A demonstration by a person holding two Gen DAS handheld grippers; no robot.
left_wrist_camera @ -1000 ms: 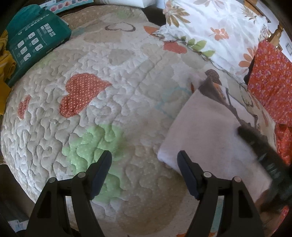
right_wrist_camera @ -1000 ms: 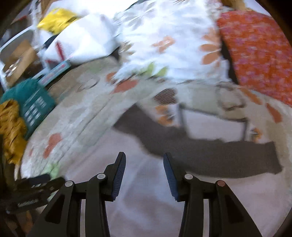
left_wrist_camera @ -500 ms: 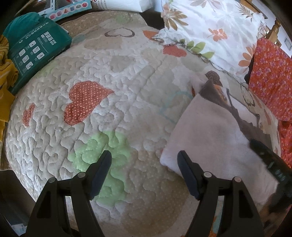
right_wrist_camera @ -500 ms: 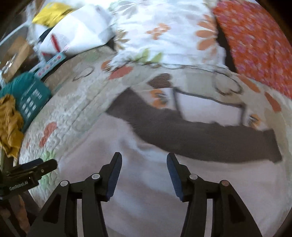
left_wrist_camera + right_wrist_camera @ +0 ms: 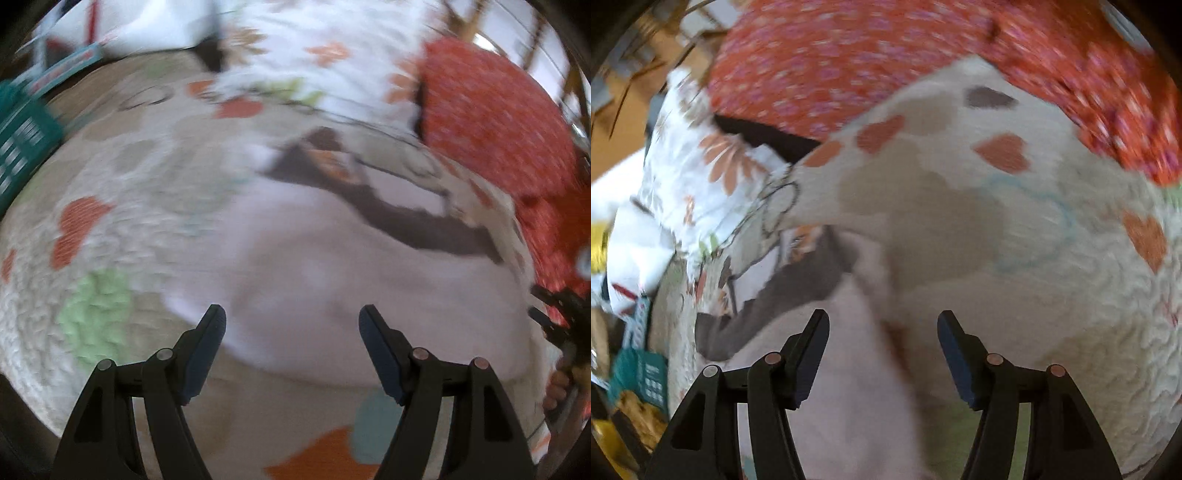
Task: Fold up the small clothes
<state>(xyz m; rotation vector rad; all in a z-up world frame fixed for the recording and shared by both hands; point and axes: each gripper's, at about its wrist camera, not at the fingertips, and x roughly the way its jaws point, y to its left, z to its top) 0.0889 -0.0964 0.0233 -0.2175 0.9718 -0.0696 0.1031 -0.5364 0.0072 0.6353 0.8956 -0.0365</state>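
- Both views smeared with blur; stitching and edges hard to read.
- White garment [image 5: 362, 280] with dark band [image 5: 413, 218] lying flat on heart-print quilt [image 5: 122, 177]; near edge cut off in right view.
- Left gripper [image 5: 291, 325] wide apart, holding nothing, over the garment.
- Right gripper [image 5: 882, 328] opening, nothing pinched.
- Flowered pillow [image 5: 317, 55], red cloth [image 5: 487, 114], teal box [image 5: 22, 136] around.

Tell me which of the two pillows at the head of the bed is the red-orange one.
The red-orange pillow is the one on the right in the left wrist view; the white pillow beside it carries orange flowers.
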